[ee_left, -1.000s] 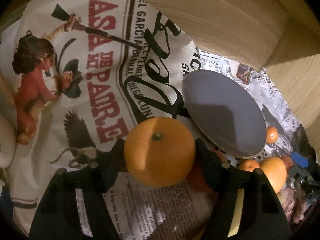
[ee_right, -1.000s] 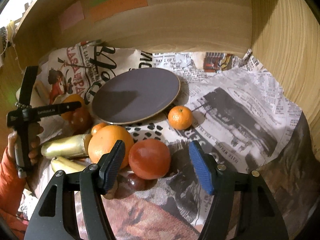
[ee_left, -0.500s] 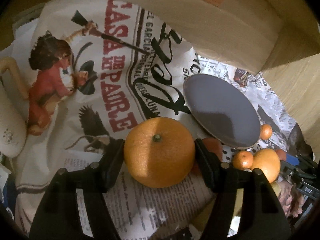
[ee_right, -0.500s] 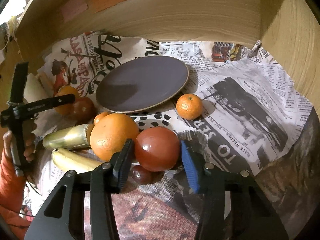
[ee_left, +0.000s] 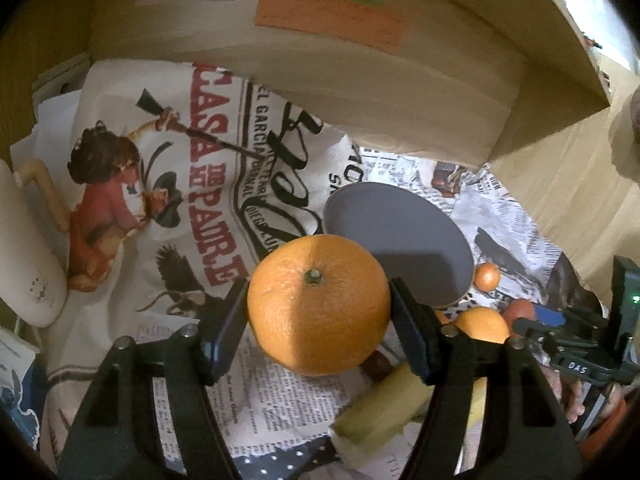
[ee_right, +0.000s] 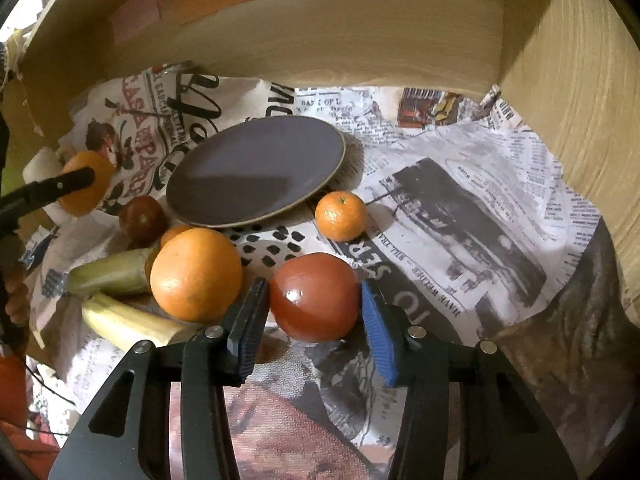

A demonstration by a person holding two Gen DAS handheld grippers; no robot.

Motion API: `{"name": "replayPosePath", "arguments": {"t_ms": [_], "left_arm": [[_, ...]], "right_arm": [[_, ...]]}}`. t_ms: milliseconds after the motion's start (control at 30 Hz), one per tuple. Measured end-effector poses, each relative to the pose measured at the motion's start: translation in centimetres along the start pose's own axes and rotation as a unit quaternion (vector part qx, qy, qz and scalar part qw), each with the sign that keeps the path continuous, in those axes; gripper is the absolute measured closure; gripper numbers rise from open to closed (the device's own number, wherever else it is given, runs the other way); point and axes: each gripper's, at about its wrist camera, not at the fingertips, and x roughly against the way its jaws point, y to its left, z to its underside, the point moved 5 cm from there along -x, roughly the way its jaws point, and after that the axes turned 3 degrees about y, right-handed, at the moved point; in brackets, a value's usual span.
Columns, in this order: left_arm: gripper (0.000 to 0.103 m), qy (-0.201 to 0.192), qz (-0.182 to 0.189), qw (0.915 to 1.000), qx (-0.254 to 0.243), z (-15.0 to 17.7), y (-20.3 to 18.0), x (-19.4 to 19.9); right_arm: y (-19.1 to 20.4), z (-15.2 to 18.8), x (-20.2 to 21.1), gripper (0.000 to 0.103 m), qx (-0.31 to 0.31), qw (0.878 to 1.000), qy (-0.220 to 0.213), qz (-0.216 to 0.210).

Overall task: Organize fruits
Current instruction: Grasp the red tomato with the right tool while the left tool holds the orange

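Observation:
My left gripper [ee_left: 318, 322] is shut on a large orange [ee_left: 319, 305] and holds it above the newspaper, left of the dark plate [ee_left: 400, 246]. It also shows in the right wrist view [ee_right: 86, 186]. My right gripper [ee_right: 314, 314] is shut on a red tomato [ee_right: 315, 297], lifted a little off the paper in front of the empty plate [ee_right: 256, 170]. Another orange [ee_right: 196, 274], a small mandarin [ee_right: 341, 216], a dark red fruit [ee_right: 142, 214] and two bananas [ee_right: 120, 296] lie on the newspaper.
Wooden walls [ee_right: 360, 20] close the back and right side. Coloured sticky notes [ee_left: 328, 8] are on the back wall. A white object [ee_left: 24, 256] lies at the far left. Crumpled newspaper [ee_right: 460, 208] covers the floor.
My left gripper has lifted the orange up and back. My right gripper has closed on the tomato and raised it slightly.

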Motion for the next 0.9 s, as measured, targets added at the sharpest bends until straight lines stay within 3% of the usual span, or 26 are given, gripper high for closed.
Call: {"name": "replayPosePath", "arguments": {"t_ms": [167,433,900], "left_arm": [[0.035,-0.008,0.004,0.9999,-0.006,-0.3,-1.0,0.4],[0.035,-0.007,0.011,0.9998,-0.013,-1.6,-1.8,-0.3],[0.035,-0.030,0.009,0.9989,-0.036,-6.1,-3.8,-1.4]], "right_arm": [[0.4,0.0,-1.0,0.057,0.003,1.000,0.018,-0.019],[0.2,-0.4,-0.3,0.058,0.002,1.000,0.002,-0.012],[1.8,-8.8,3.2,0.058,0.040,0.993,-0.111,-0.013]]}}
